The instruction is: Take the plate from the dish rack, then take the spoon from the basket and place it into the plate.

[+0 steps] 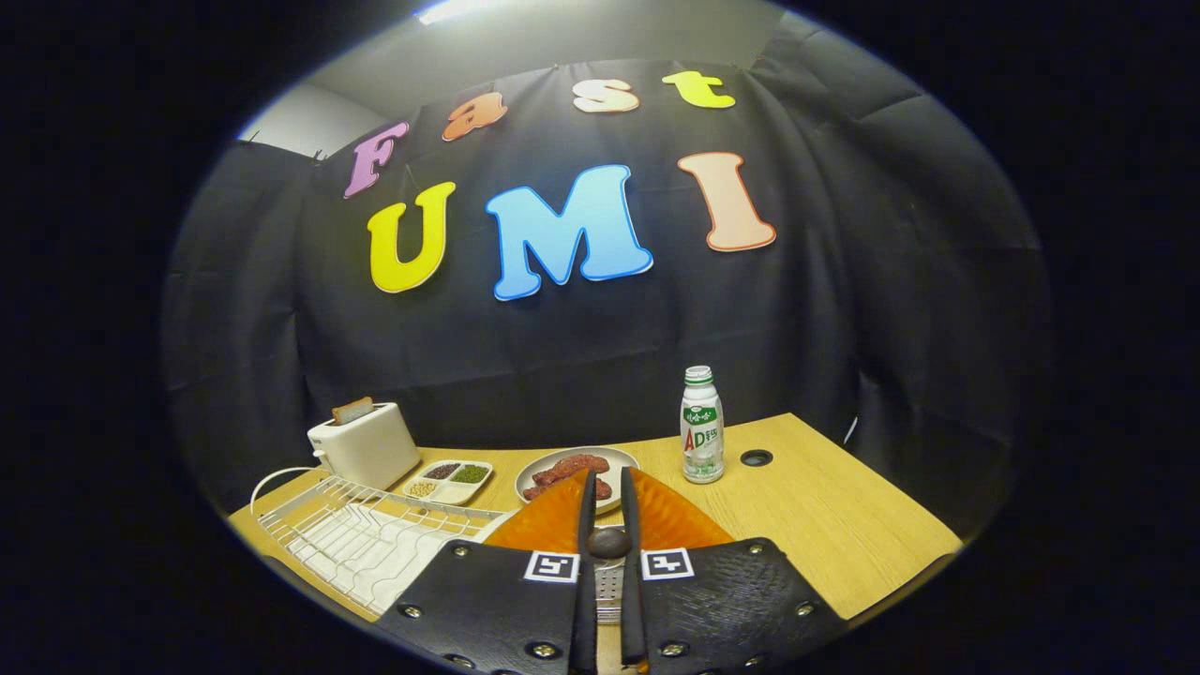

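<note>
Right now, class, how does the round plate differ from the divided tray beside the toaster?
The plate is round and holds reddish food; the tray is oblong, split into compartments of small grains. The plate lies just beyond the tool, the tray nearer the toaster. Both rest flat on the table.

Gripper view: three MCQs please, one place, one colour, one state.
1. The bottle stands:
A. left of the toaster
B. right of the plate
C. in the dish rack

2. The toaster is:
A. white
B. red
C. black

3. The fingers are:
A. wide apart
B. close together, a dark rounded thing between them
C. around the bottle

Key:
1. B, it stands on the table just right of the plate of reddish food.
2. A, its body is white.
3. B, the narrow gap holds the dark rounded thing.
</note>
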